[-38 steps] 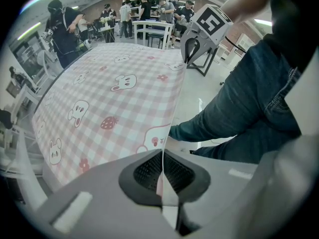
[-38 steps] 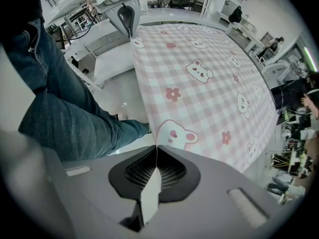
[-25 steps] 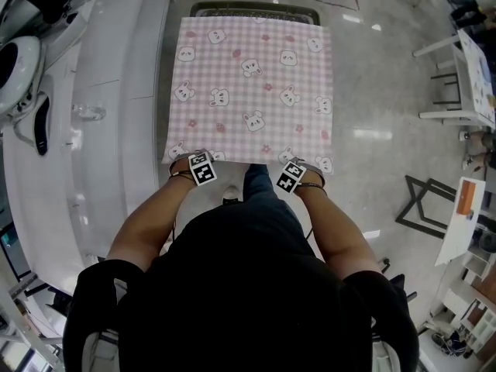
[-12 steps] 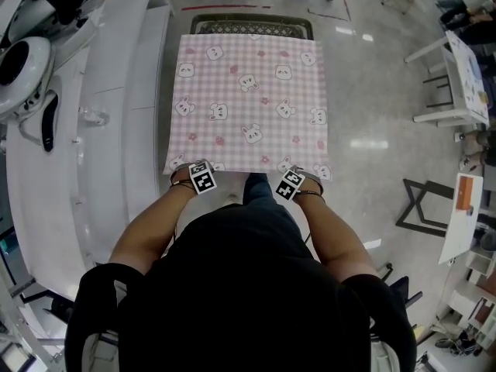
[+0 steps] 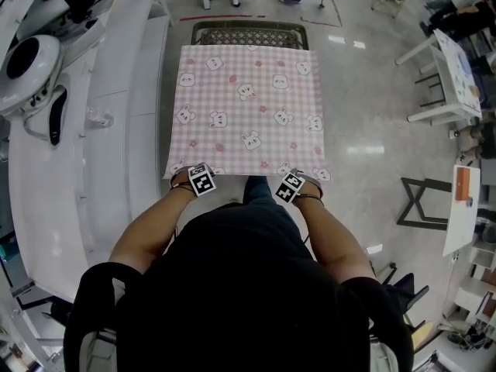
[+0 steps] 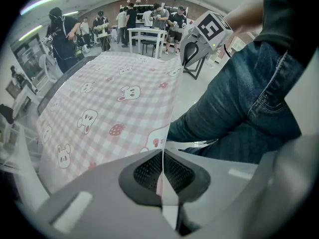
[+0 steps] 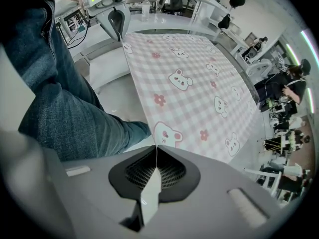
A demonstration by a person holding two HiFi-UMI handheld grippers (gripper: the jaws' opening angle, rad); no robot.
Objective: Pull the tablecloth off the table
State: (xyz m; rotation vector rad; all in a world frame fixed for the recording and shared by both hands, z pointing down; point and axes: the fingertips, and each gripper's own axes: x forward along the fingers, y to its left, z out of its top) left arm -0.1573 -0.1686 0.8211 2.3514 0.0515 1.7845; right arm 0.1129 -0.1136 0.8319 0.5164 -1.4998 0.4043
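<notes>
The tablecloth (image 5: 246, 99) is seen spread over most of the table (image 5: 248, 31), only a far strip being bared, with its near corners pinched in the closed left gripper (image 6: 162, 156) and right gripper (image 7: 155, 153), so most of the pull is judged left.

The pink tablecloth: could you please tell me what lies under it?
Only a dark, mesh-like table's far edge shows beyond the tablecloth; the rest of its top is covered. The left gripper and right gripper pinch the cloth's near corners.
</notes>
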